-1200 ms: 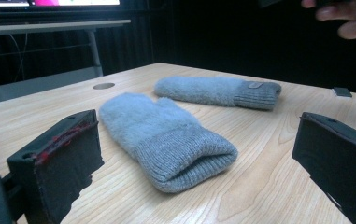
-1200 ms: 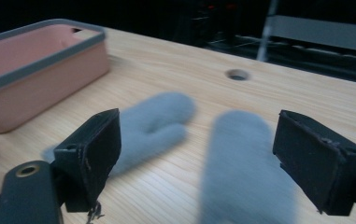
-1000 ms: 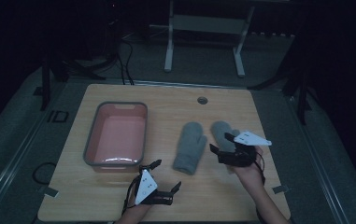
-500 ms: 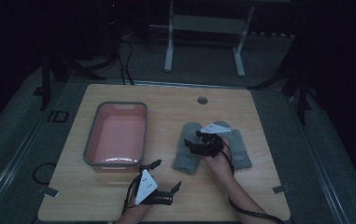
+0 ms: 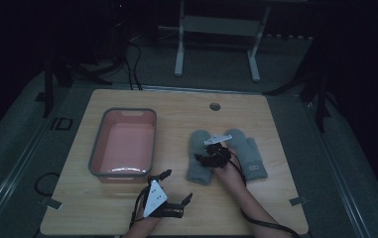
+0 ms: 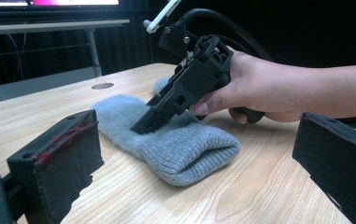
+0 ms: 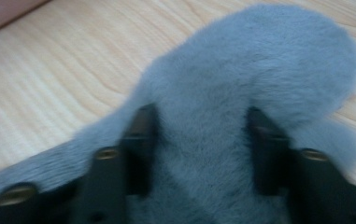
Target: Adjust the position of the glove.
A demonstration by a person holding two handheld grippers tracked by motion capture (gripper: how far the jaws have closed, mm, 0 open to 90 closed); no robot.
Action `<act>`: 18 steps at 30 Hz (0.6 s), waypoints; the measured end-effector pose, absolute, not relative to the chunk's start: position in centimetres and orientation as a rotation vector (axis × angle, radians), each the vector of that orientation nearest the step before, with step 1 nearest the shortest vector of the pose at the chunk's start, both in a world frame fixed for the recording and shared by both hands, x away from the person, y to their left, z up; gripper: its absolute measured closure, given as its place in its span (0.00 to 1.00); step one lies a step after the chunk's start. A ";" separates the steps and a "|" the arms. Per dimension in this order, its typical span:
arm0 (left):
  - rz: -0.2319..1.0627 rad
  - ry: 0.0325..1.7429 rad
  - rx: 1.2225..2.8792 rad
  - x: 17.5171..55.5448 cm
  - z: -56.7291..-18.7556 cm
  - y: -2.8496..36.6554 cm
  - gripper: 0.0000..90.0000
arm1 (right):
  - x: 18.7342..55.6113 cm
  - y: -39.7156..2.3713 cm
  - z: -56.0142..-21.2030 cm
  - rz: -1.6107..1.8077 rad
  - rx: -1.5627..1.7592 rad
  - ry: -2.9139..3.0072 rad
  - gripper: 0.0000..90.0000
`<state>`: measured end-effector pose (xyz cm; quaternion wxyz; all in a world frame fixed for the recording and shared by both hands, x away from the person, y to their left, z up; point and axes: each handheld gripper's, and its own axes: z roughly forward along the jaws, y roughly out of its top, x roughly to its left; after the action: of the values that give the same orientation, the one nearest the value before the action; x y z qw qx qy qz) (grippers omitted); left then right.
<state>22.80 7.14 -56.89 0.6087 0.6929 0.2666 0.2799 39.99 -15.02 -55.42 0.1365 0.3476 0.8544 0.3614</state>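
Observation:
Two grey fleece mittens lie side by side right of the table's middle, the left mitten and the right mitten. My right gripper presses down on the left mitten's middle. Its jaws stand partly apart and sink into the fleece, with a band of it between them. The left gripper view shows that gripper and the hand holding it. My left gripper rests open near the front edge, nothing between its jaws, facing the mitten's cuff.
A pink tub with a grey rim stands on the left half of the wooden table. A round cable hole sits near the far edge. A metal stand is on the floor behind.
My right gripper moved left from the right mitten across to the left mitten and dropped onto it. The left gripper stayed put.

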 end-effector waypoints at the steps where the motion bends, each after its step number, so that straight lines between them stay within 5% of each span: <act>1: 0.646 0.616 1.601 22.8 -56.9 7.1 0.01 | 39.9 -14.9 -55.3 1.048 1.004 2.483 0.73; 5: 0.642 0.619 1.600 22.8 -56.9 7.2 0.01 | 39.4 -14.5 -54.5 1.045 1.006 2.488 0.85; 18: 0.641 0.616 1.599 22.8 -56.9 7.2 0.01 | 38.8 -13.3 -52.2 1.009 0.757 2.573 0.81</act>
<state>22.81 7.18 -56.89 0.6098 0.6927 0.2668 0.2778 38.76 -13.27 -52.23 0.1376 0.2617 0.8894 0.3487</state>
